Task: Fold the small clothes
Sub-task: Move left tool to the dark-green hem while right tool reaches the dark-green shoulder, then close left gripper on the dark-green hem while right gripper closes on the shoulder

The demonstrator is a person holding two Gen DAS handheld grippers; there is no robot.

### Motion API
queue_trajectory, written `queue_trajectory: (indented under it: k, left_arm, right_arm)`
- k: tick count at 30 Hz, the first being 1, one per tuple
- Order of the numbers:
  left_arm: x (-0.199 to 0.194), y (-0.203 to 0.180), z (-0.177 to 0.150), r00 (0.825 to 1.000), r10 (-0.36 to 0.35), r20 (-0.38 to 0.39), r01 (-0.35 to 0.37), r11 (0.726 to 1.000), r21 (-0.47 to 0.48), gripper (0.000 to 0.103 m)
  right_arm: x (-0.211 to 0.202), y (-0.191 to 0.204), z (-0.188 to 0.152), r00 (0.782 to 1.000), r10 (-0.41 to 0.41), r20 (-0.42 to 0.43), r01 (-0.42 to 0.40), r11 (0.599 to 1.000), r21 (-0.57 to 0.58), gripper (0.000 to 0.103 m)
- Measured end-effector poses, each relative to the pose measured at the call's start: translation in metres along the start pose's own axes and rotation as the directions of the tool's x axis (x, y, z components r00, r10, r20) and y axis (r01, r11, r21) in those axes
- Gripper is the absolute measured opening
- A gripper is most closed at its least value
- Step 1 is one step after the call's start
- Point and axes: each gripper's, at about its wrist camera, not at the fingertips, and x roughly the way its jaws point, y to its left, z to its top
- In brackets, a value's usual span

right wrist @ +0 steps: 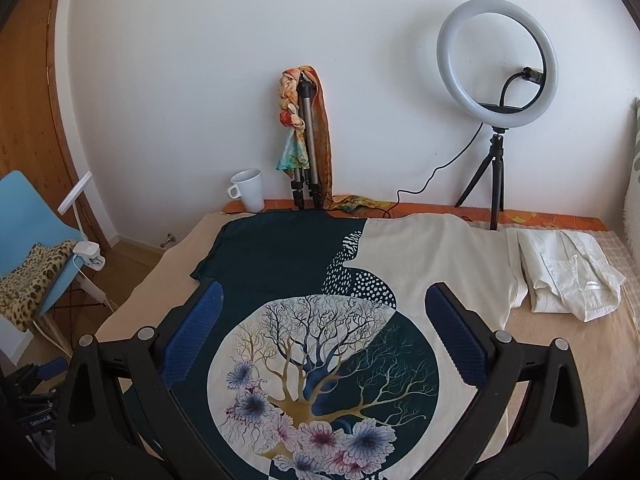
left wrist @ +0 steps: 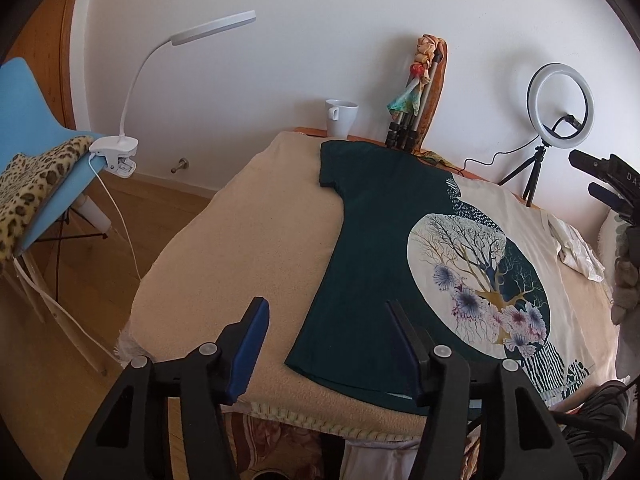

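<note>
A small T-shirt (left wrist: pixel 372 240), half dark green and half cream with a round tree-and-flower print, lies flat, print side up, on the beige blanket (left wrist: pixel 240 240) that covers the table. My left gripper (left wrist: pixel 325 304) hovers over the shirt's near left hem corner. Its blue-padded jaws stand apart, and nothing is pressed between them. In the right wrist view the T-shirt (right wrist: pixel 280 248) fills the middle. My right gripper (right wrist: pixel 324 288) hangs above the print with its jaws spread wide and empty.
A folded white garment (right wrist: pixel 568 276) lies to the right of the shirt. Along the wall stand a white mug (right wrist: pixel 248 190), a folded tripod with a scarf (right wrist: pixel 304 140) and a ring light (right wrist: pixel 446 48). Left of the table is a blue chair (left wrist: pixel 28 120) with a clip lamp (left wrist: pixel 116 156).
</note>
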Motion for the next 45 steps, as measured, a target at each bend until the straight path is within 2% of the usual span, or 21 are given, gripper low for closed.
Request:
queue_trajectory:
  k: [4,8,13,19,27,31,35,38,42,45]
  left_arm:
    - [0.016,0.01,-0.011,0.997,-0.06,-0.053,0.058,0.998,-0.036,0.038]
    - [0.026,0.017,-0.019,0.993,-0.099,-0.067,0.095,0.994,-0.06,0.037]
    - [0.034,0.021,-0.025,0.989,-0.13,-0.075,0.125,0.99,-0.061,0.033]
    - [0.045,0.032,-0.03,0.986,-0.144,-0.088,0.137,0.988,-0.075,0.029]
    - [0.071,0.041,-0.034,0.985,-0.121,-0.126,0.109,0.989,-0.097,0.028]
    - [0.079,0.048,-0.034,0.98,-0.154,-0.126,0.135,0.981,-0.142,0.028]
    - [0.082,0.042,-0.033,0.979,-0.166,-0.121,0.152,0.982,-0.117,0.027]
    - [0.083,0.039,-0.032,0.973,-0.195,-0.127,0.182,0.978,-0.106,0.016]
    - [0.087,0.042,-0.031,0.968,-0.215,-0.131,0.2,0.972,-0.12,0.007]
    - [0.088,0.047,-0.03,0.96,-0.25,-0.124,0.229,0.959,-0.164,0.003]
  right_arm:
    - [0.039,0.02,0.017,0.997,0.063,-0.037,-0.064,0.998,-0.026,0.093]
    - [0.079,0.04,0.039,0.985,0.142,-0.096,-0.144,0.99,-0.008,0.079]
    - [0.125,0.066,0.06,0.967,0.202,-0.158,-0.202,0.979,0.015,0.072]
    - [0.176,0.091,0.075,0.925,0.278,-0.261,-0.274,0.96,0.049,0.059]
    - [0.228,0.126,0.087,0.904,0.283,-0.319,-0.294,0.956,0.017,0.058]
    - [0.259,0.14,0.089,0.9,0.263,-0.348,-0.274,0.962,0.019,0.058]
    - [0.292,0.159,0.09,0.893,0.234,-0.385,-0.254,0.967,0.0,0.058]
    - [0.32,0.178,0.087,0.883,0.222,-0.413,-0.252,0.968,-0.019,0.058]
    - [0.358,0.199,0.08,0.868,0.205,-0.453,-0.245,0.969,-0.03,0.058]
    - [0.387,0.209,0.072,0.86,0.181,-0.476,-0.224,0.974,-0.034,0.057]
